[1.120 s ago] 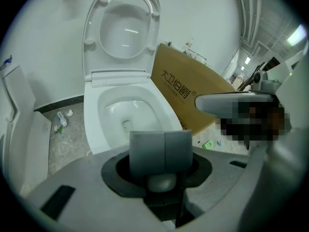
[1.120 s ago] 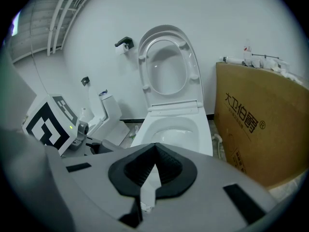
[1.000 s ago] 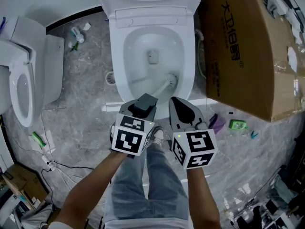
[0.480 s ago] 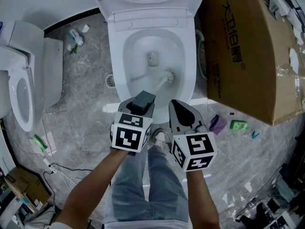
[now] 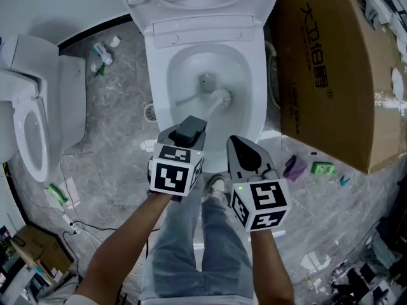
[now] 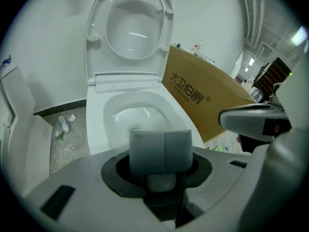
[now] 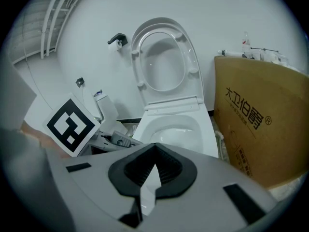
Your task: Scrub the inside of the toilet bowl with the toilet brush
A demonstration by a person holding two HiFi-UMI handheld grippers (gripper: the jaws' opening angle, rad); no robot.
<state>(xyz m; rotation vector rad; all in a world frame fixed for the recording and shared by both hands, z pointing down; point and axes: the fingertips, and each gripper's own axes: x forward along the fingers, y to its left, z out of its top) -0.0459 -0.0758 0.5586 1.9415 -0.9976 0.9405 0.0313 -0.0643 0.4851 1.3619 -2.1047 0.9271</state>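
Toilet brush (image 5: 220,98) head in bowl (image 5: 180,75) | handle seemingly between left gripper (image 5: 190,128) fingers

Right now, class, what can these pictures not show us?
Left gripper view: brush head hidden behind left gripper, jaws shut.
Head view: handle end covered by that gripper; floor litter too small to identify; cardboard box cut by right edge.

A grey marbled floor (image 5: 114,157) meets a white wall (image 5: 57,5) along a dark skirting (image 5: 95,29). A second white toilet (image 5: 63,88) stands at the left and a big brown cardboard box (image 5: 337,68) at the right. Litter dots the floor: a green packet (image 5: 322,168), a purple scrap (image 5: 292,166), white cables (image 5: 67,218), and a round drain (image 5: 150,112).
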